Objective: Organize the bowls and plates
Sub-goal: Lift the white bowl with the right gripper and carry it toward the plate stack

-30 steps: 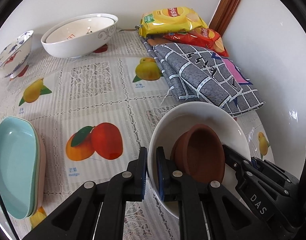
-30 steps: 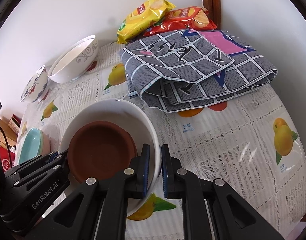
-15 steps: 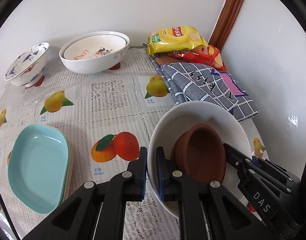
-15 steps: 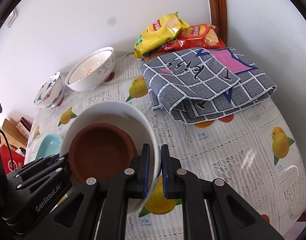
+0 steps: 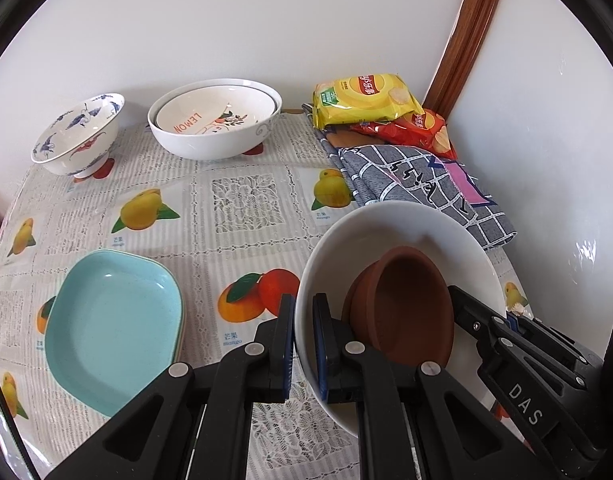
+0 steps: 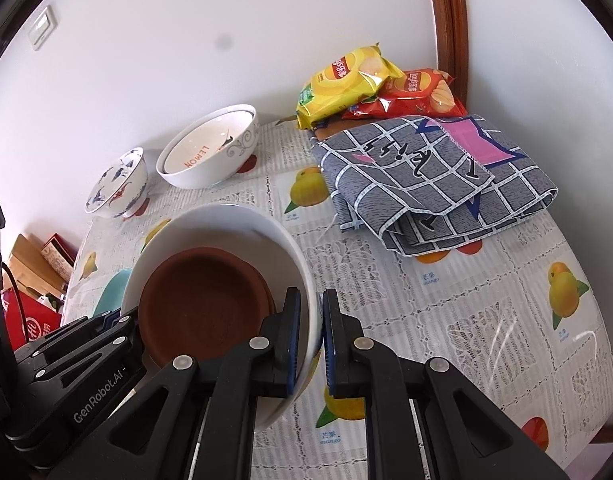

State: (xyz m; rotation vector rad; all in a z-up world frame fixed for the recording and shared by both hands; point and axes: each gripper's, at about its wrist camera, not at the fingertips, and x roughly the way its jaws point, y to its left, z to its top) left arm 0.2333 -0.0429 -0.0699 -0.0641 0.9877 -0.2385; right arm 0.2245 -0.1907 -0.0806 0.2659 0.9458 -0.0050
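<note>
A large white bowl (image 5: 402, 236) (image 6: 226, 224) hangs tilted above the table with a brown clay bowl (image 5: 410, 304) (image 6: 202, 300) lying inside it. My left gripper (image 5: 304, 312) is shut on the white bowl's left rim. On the opposite rim my right gripper (image 6: 314, 312) is shut too. At the back stand two nested white bowls (image 5: 216, 120) (image 6: 210, 152) with "LEMON" lettering and a blue-patterned footed bowl (image 5: 82, 136) (image 6: 118, 184). Stacked turquoise plates (image 5: 110, 320) lie at the left, partly hidden behind the white bowl in the right wrist view.
A folded grey checked cloth (image 5: 418, 184) (image 6: 434, 176) and two crisp bags, yellow (image 5: 362, 100) (image 6: 346, 80) and red (image 5: 418, 128) (image 6: 414, 92), fill the back right corner by the walls. A fruit-print tablecloth (image 5: 242, 200) covers the table. Boxes (image 6: 34, 264) sit beyond its left edge.
Both grippers have risen and drawn back with the white bowl between them. The table looks farther below, and the back bowls and turquoise plates have come fuller into view.
</note>
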